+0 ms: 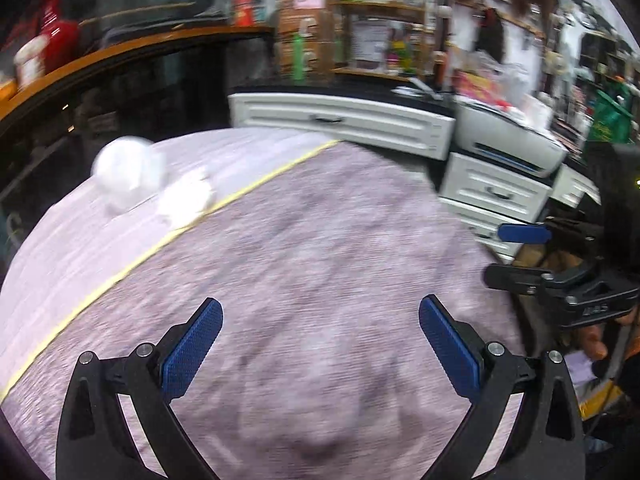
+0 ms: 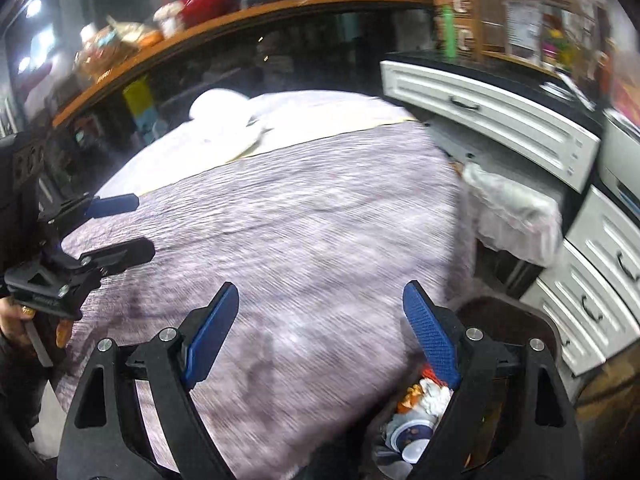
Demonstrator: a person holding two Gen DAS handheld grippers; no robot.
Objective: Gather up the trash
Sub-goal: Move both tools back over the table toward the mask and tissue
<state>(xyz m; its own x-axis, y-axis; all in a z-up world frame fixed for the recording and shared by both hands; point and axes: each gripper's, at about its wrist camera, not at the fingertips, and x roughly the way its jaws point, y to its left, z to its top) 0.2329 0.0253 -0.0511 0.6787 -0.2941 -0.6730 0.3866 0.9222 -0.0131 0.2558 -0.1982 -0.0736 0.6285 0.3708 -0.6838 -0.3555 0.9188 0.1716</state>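
Through the left wrist view, the left gripper [image 1: 320, 320] is hanging wide open and empty over the purple bedspread [image 1: 304, 248], while two crumpled white wads [image 1: 128, 174], likely the trash, are lying far off near the bed's edge; blur is smearing them, so a reach could misjudge and knock them off. Through the right wrist view, the right gripper [image 2: 320, 308] is gaping too, holding nothing, with the bin [image 2: 416, 424] sitting just below its right finger, half hidden, its contents hard to read. The pale heap [image 2: 228, 120] beyond is too blurred to identify.
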